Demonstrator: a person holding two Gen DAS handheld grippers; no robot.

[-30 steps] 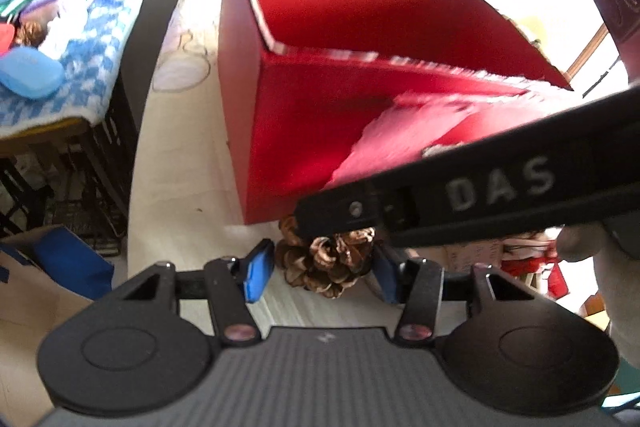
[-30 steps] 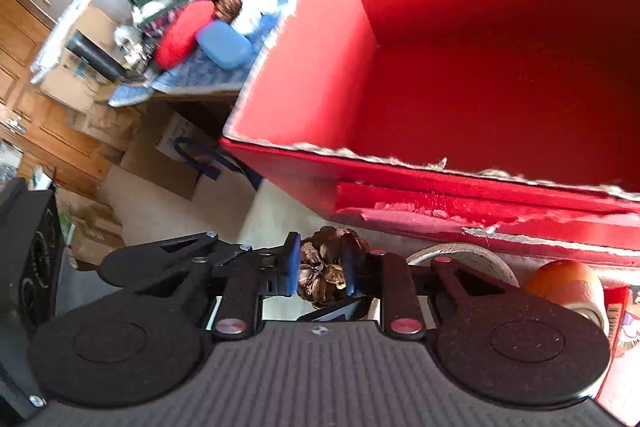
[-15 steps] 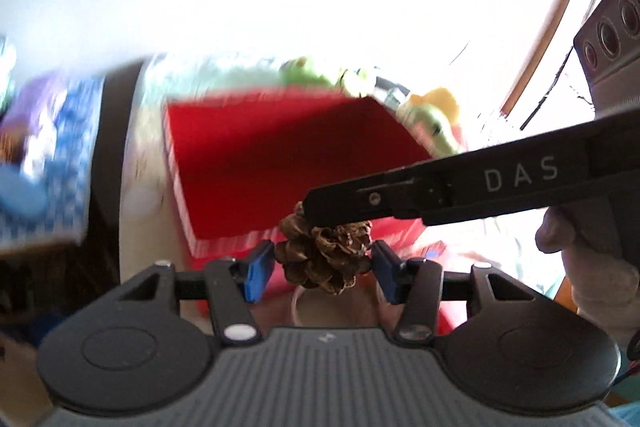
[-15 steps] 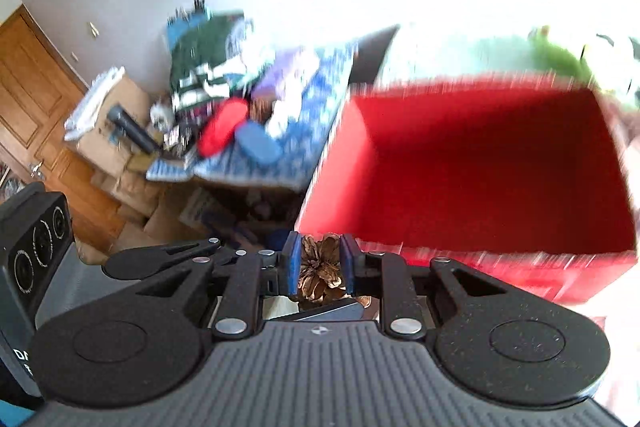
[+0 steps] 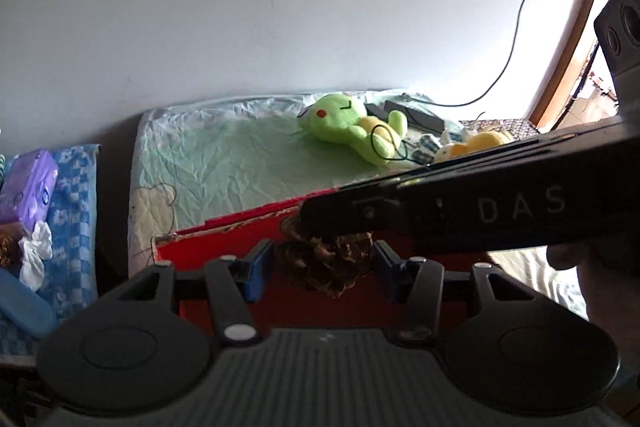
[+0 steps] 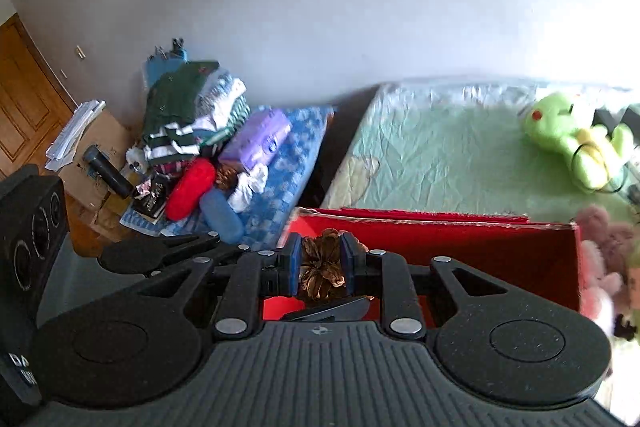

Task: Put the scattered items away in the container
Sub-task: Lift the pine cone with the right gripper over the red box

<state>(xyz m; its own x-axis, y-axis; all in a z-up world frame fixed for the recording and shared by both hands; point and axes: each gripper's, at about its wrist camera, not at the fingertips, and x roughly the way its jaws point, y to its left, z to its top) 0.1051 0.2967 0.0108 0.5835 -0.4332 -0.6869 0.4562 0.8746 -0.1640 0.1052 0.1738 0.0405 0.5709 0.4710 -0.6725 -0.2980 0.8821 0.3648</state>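
Note:
One brown pine cone (image 5: 320,267) sits between the blue pads of my left gripper (image 5: 322,269), which touch its sides. Across its top lies the black finger (image 5: 460,223) of my right gripper. In the right wrist view the same pine cone (image 6: 320,269) is pinched tight in my right gripper (image 6: 320,263), and a black part of the left gripper (image 6: 326,309) shows just under it. The red box (image 5: 240,227) stands open on the bed. The cone hangs over the near left of the red box (image 6: 460,247), above its rim.
A green plush toy (image 5: 352,131) and a yellow one (image 5: 476,143) lie on the pale green sheet (image 5: 240,163) behind the box. Pink plush toys (image 6: 600,267) touch its right side. Left of the bed, a blue checked cloth (image 6: 280,187) holds clothes, a purple pack (image 6: 256,139) and a blue case.
Both grippers have risen together with the pine cone, from the table beside the box's wall to above its rim. The views now look over the box toward the bed and wall.

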